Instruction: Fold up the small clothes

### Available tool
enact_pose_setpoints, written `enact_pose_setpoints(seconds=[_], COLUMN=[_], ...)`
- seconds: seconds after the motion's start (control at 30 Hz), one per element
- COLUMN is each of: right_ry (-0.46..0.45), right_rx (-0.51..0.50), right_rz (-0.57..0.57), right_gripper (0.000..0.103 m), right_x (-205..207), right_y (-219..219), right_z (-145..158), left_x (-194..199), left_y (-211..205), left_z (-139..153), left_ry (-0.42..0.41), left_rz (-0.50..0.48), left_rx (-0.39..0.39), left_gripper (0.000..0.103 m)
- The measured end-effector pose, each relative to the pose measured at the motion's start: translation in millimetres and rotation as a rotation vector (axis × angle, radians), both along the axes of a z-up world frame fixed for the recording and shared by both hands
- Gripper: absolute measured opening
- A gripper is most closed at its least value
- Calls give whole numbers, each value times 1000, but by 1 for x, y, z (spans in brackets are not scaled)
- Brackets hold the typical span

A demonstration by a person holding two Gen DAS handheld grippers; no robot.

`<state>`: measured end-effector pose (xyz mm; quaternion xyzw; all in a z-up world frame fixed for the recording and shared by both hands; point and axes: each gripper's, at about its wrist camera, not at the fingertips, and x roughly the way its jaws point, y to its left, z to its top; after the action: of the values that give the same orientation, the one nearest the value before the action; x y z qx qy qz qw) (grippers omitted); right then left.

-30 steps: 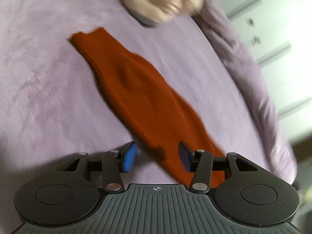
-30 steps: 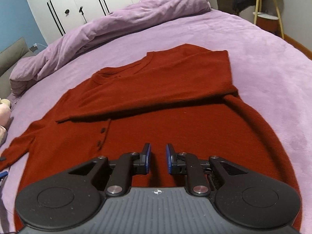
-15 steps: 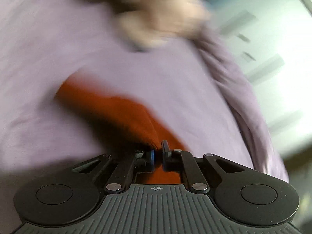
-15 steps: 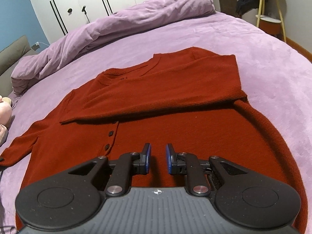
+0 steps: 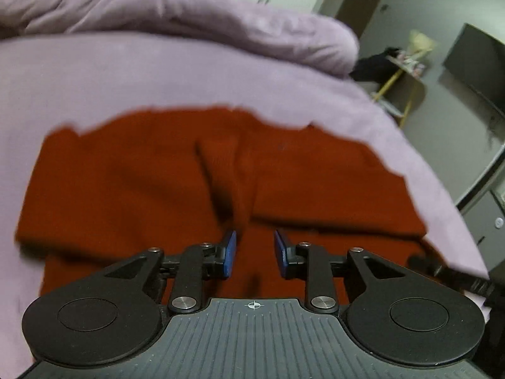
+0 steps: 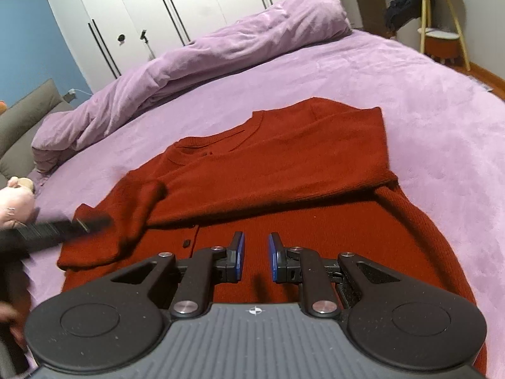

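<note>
The red sweater (image 6: 284,189) lies flat on the bed (image 6: 442,110), both sleeves folded across it to make it smaller. Both grippers, left (image 5: 254,254) and right (image 6: 255,257), hover over the sweater's bottom part, fingers spread, holding nothing.

Red cardigan (image 6: 284,170): hem and lower body hidden behind the right gripper's housing in the right wrist view; in the left wrist view its edges (image 5: 176,170) are smeared by motion blur, buttons and neckline indistinguishable. Left gripper (image 6: 53,232): a blurred dark streak over the folded sleeve (image 6: 104,237) at the picture's left edge, finger spacing unreadable there. Side table (image 5: 407,72): items on it too blurred to identify.
</note>
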<state>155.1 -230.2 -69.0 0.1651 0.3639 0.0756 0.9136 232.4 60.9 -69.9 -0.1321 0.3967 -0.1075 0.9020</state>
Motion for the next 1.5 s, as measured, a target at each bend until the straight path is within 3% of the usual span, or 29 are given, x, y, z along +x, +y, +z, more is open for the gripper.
enact_pose_setpoints(seconds=[0.1,0.27,0.33,0.43,0.63,0.67,0.7,0.73,0.8,0.9,1.03,1.1,1.17,1.23,1.3,1.4,1.5], right_ry=[2,-4,-25,-72,-83,-77,-70,-70,-82,-179,-283,-244,-103,-11,-1,-8,38], right_rx=[41,95,96,-30,-269,-303,-329,-343,-367,-297,-67,-52,-58,8,80,111,152], right_rz=[46,128,186,275,349,351,351,357,374,287,68,2,-10,-35,-82,-182,-219], right_gripper=[16,25,36,40,40,38,28,12,6,5,6,8,11,21,29,40,40], right_x=[10,39,52,65,89,92,96,98,101,93,64,59,64,65,65,71,79], right_y=[-2,32,61,117,198,205,210,213,215,185,93,60,32,5,-15,-36,-47], right_z=[0,5,13,19,5,0,-4,-8,-11,8,26,15,-7,-21,-24,-20,-28], left_x=[-23,-55,-61,-78,-75,-75,-78,-79,-78,-76,-67,-61,-57,-54,-50,-42,-36], left_y=[19,68,87,115,128,128,128,127,124,113,96,87,79,73,69,66,60], left_z=[-3,6,7,6,-6,-5,-6,-6,-7,-2,-3,-5,-6,-6,-5,-6,-5], left_ry=[13,-5,13,54,105,106,107,110,111,81,47,65,72,73,75,89,88], left_rz=[77,259,359,480,527,529,530,529,509,463,403,381,364,354,346,334,315], left_rx=[6,45,21,24,106,103,95,86,72,79,79,71,67,83,104,118,139], left_gripper=[49,54,54,54,54,54,54,54,54,54,58,58,58,58,59,59,59])
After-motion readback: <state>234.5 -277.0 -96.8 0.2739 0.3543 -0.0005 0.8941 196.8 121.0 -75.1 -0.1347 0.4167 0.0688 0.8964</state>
